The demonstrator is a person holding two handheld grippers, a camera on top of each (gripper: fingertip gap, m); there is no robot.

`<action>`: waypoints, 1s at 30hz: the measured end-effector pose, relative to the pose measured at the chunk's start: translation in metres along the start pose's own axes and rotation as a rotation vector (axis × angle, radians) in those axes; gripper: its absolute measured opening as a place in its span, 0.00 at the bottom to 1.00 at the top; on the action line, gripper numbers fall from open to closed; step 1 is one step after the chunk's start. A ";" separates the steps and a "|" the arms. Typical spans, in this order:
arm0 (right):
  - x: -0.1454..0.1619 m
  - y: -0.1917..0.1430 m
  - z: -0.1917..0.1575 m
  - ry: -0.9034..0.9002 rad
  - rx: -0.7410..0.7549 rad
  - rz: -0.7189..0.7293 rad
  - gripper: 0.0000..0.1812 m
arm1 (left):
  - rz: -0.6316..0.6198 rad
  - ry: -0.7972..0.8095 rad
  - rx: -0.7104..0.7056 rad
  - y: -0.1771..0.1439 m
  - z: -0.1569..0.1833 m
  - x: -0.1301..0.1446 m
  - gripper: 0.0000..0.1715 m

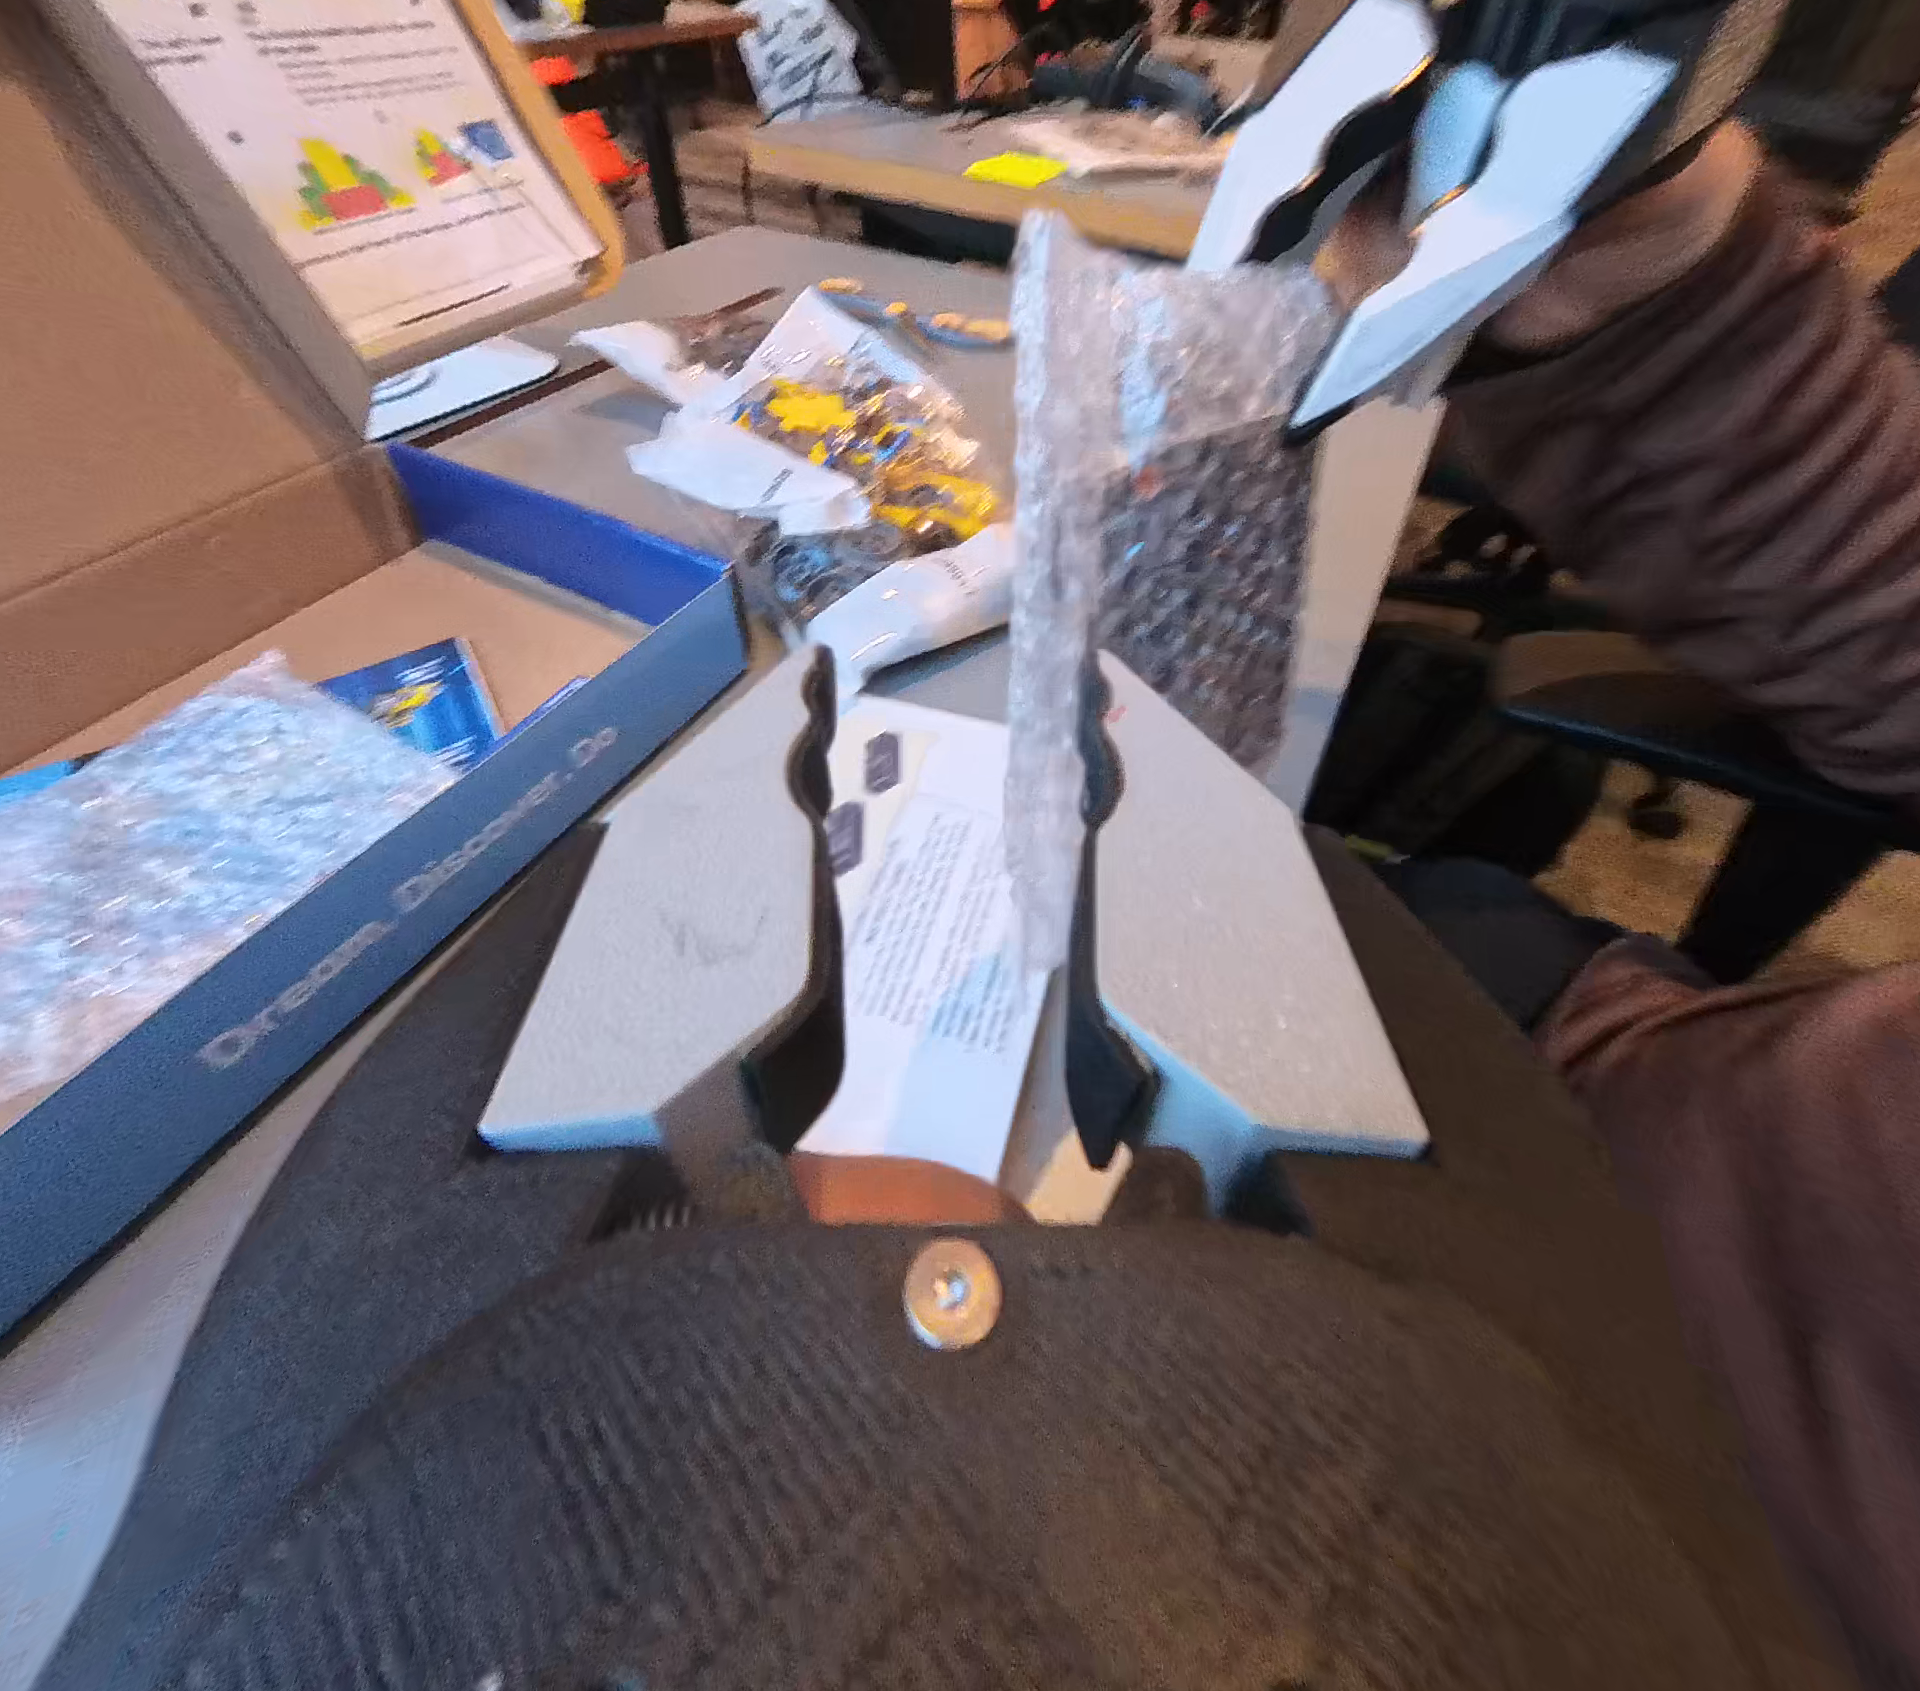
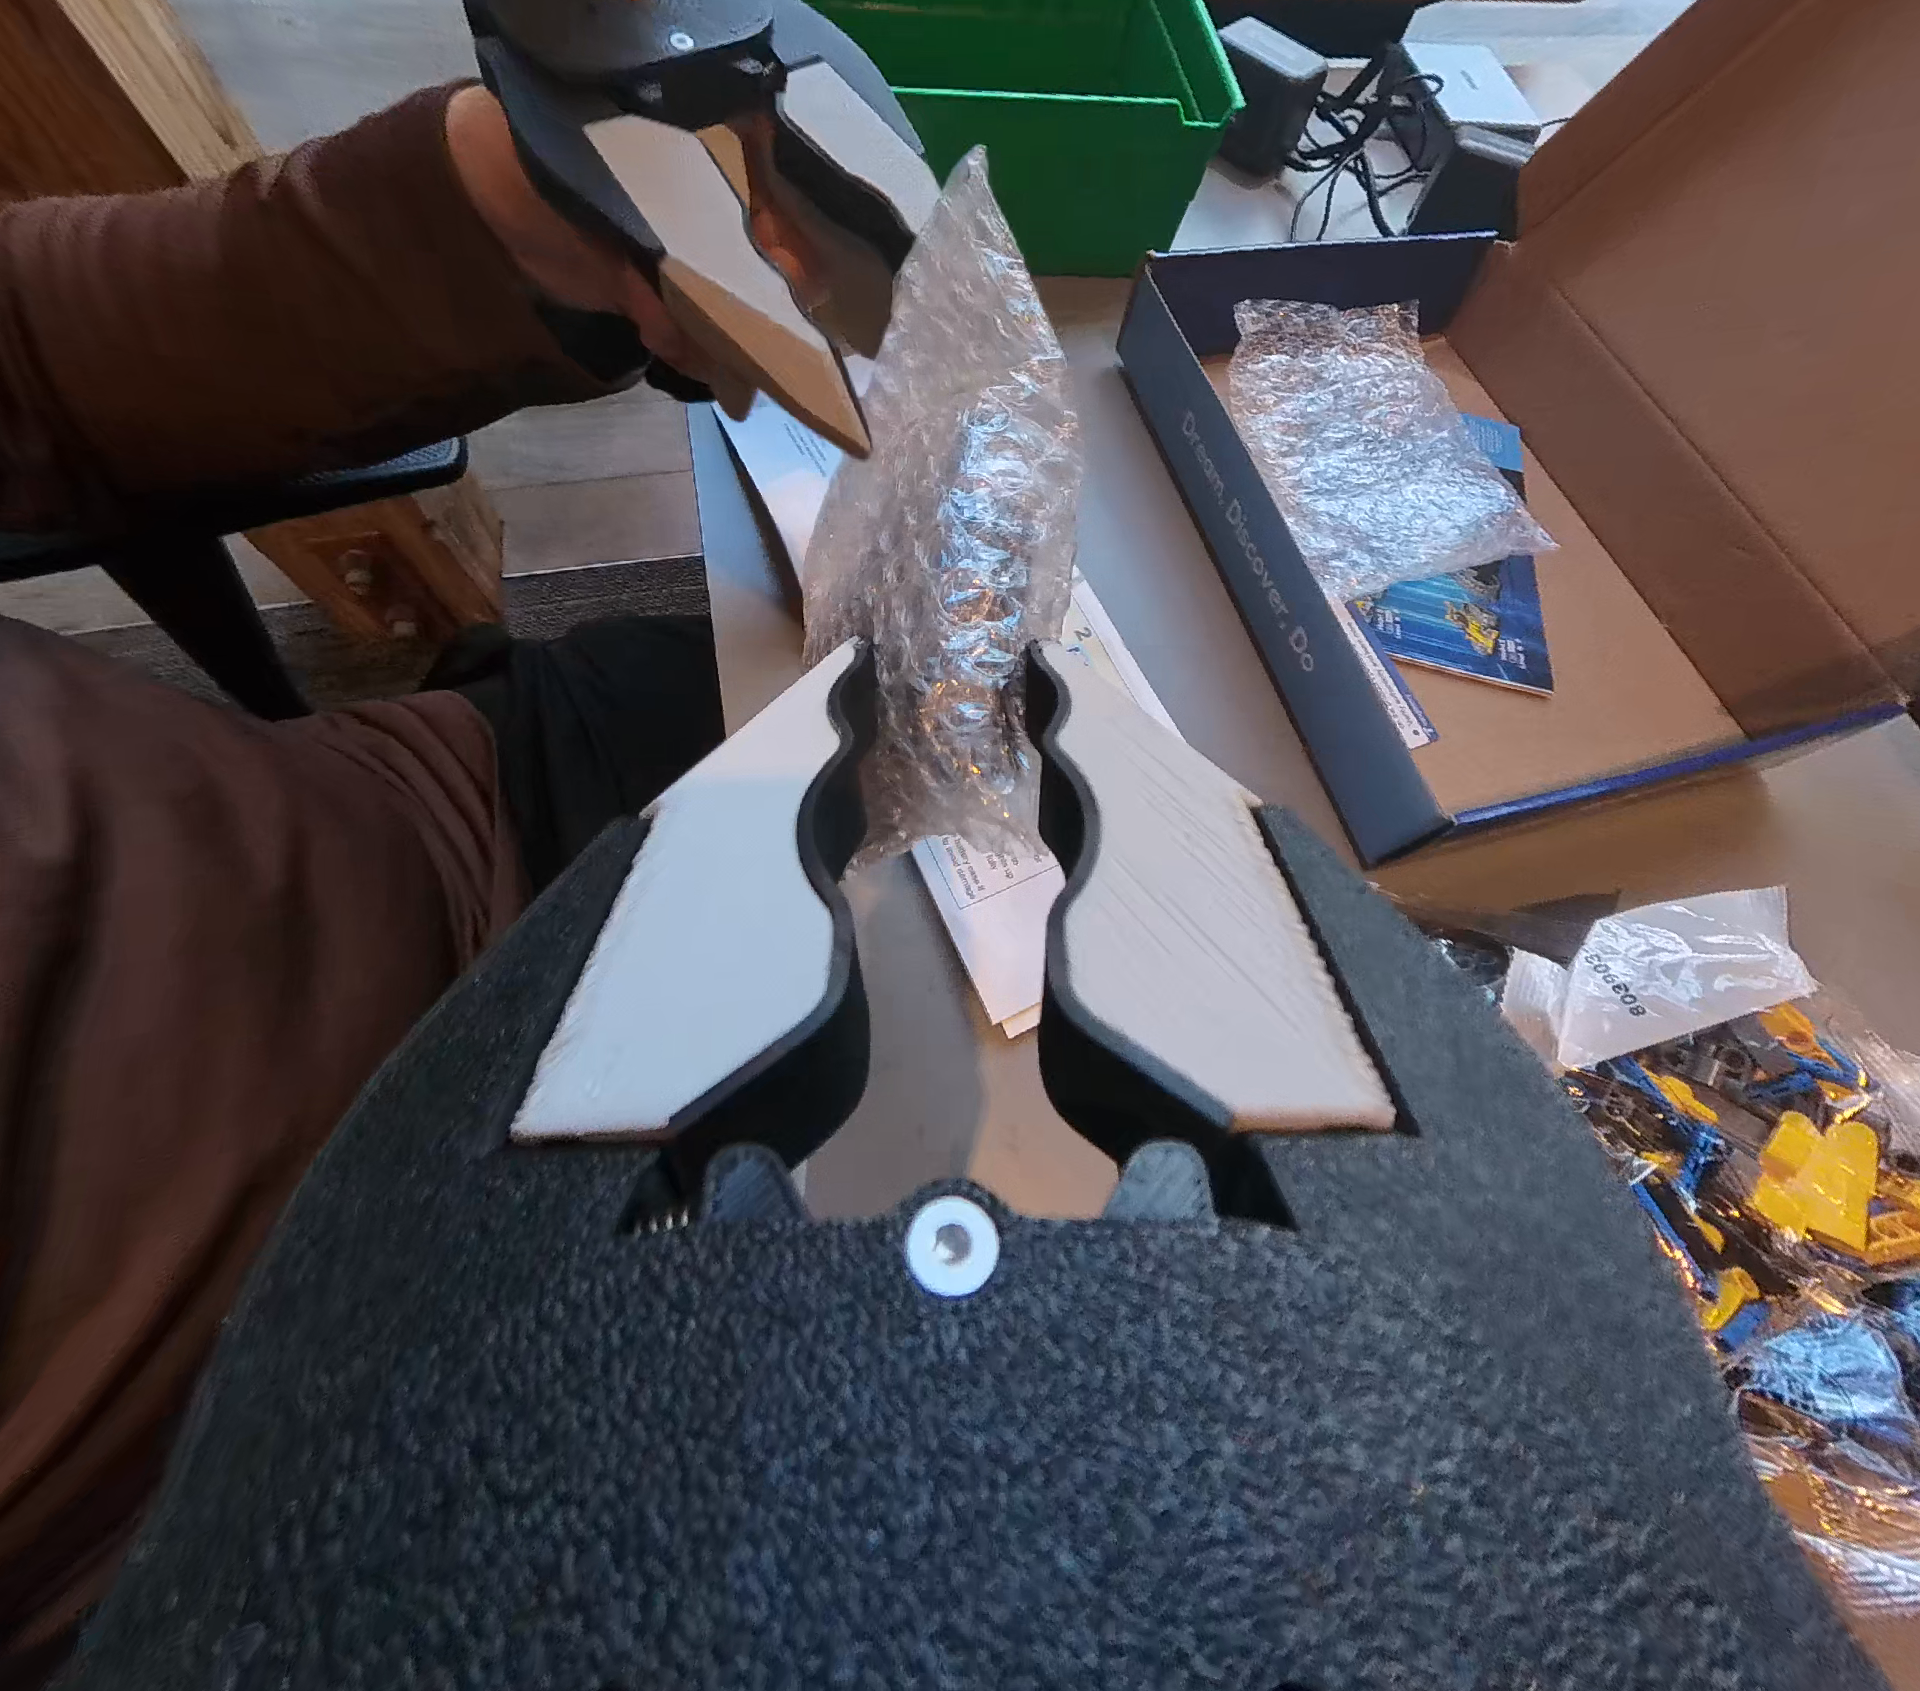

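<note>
A: The open cardboard box [image 2: 1621, 706] is the biggest thing on the surface [image 2: 1226, 727], with its lid [image 1: 156, 353] raised. What lies in it?

B: A wad of bubble wrap [image 2: 1371, 436] and a blue booklet [image 2: 1475, 633].

A: And beside the box?

B: A clear bag of yellow and blue pieces [image 1: 862, 457], and a printed white sheet [image 1: 935, 935] by the near edge.

A: What does each claw do?

B: A bubble-wrap pouch [image 2: 945, 498] hangs upright above that sheet. The right claw [image 2: 940, 685] sits narrow around its lower end, and whether it grips cannot be told. The left claw [image 1: 951, 706] stands wide, its right finger [image 1: 1091, 768] touching the pouch.
</note>
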State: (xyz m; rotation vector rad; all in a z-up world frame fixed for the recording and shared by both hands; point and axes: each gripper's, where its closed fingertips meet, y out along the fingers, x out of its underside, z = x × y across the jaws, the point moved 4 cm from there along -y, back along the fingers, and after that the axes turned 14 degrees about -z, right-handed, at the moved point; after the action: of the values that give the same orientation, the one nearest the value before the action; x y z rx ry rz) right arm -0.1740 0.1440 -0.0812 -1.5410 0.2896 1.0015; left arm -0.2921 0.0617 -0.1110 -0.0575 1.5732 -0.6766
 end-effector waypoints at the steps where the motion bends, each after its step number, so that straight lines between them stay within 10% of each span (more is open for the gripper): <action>1: 0.000 0.000 -0.001 -0.006 -0.001 0.000 0.15 | 0.036 -0.009 0.045 -0.002 0.004 -0.004 0.21; 4: 0.001 -0.001 -0.001 -0.014 -0.012 0.002 0.15 | 0.094 -0.045 0.149 -0.004 0.013 -0.010 0.02; 10: 0.005 -0.003 0.013 0.034 0.024 0.026 0.16 | 0.177 -0.093 0.249 -0.006 0.026 -0.022 0.00; 17: 0.028 0.022 0.052 0.410 0.152 -0.080 0.21 | 0.190 -0.197 0.063 0.009 0.009 -0.020 0.00; 23: -0.002 0.008 0.037 0.293 0.201 0.069 0.09 | 0.221 -0.306 -0.004 0.014 -0.007 -0.013 0.00; 30: -0.029 0.033 0.015 0.283 0.105 0.226 0.16 | 0.150 -0.162 -0.115 0.028 0.010 -0.013 0.00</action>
State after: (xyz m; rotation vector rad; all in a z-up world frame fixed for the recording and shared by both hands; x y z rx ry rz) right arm -0.2199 0.1392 -0.0814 -1.5766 0.7176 0.9240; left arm -0.2710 0.0863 -0.1116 -0.0767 1.4433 -0.4528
